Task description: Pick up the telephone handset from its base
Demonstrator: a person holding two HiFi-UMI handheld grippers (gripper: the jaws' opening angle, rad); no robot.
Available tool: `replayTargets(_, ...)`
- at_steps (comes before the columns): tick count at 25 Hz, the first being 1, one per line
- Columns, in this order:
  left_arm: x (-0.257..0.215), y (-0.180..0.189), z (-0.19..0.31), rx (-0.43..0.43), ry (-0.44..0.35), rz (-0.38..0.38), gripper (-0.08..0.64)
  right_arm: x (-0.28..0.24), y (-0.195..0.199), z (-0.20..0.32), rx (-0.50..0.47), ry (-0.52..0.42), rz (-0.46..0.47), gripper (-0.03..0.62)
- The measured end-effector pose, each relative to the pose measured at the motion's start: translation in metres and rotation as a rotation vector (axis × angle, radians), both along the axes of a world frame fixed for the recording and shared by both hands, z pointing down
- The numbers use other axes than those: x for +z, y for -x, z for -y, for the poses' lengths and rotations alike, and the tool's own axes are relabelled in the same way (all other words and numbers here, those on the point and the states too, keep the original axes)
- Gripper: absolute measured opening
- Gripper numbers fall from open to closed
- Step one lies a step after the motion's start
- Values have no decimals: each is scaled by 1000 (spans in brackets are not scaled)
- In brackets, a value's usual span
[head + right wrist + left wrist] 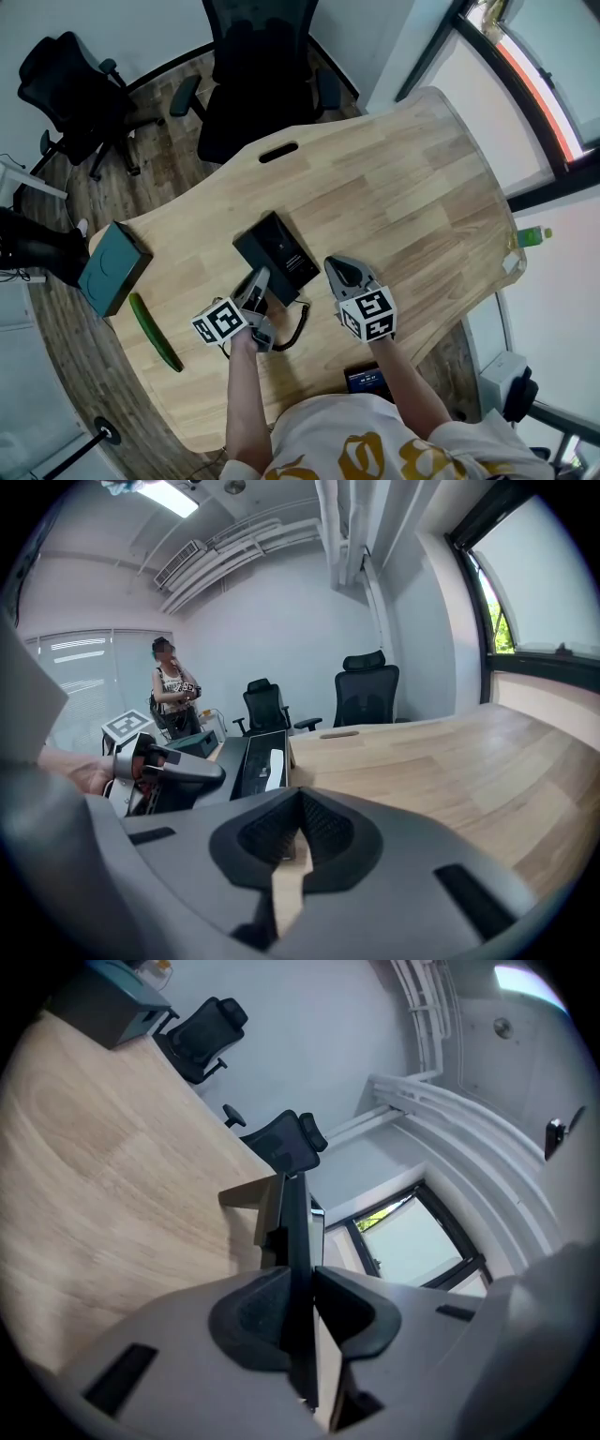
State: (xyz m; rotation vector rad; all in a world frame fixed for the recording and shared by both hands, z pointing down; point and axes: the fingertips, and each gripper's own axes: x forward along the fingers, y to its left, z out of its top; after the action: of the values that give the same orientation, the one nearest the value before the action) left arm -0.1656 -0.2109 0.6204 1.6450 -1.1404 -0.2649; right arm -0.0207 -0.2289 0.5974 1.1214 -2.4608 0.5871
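I run two tools. The left tool [300, 1309] is clamped on the one black handset [295, 1232] at the near-left edge of its single base [281, 246] on the counter [403, 187]. The right tool [298, 834] is closed and empty.

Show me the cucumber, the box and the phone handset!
cucumber [155, 331], head view, middle of its length.
box [110, 267], head view, its top face.
phone handset [296, 1222], left gripper view, its thin dark edge.
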Motion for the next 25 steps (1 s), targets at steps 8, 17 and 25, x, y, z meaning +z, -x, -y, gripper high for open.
replayTargets(8, -16, -2, -5, 6, -31, -46, 77, -16, 4, 0, -5, -30, 14, 5)
replayTargets(17, -38, 2, -26, -33, -69, -86, 75, -41, 6, -12, -24, -76, 20, 5)
replayTargets(25, -60, 4, -44, -63, -126, -120, 75, -60, -1, -20, -21, -125, 13, 5)
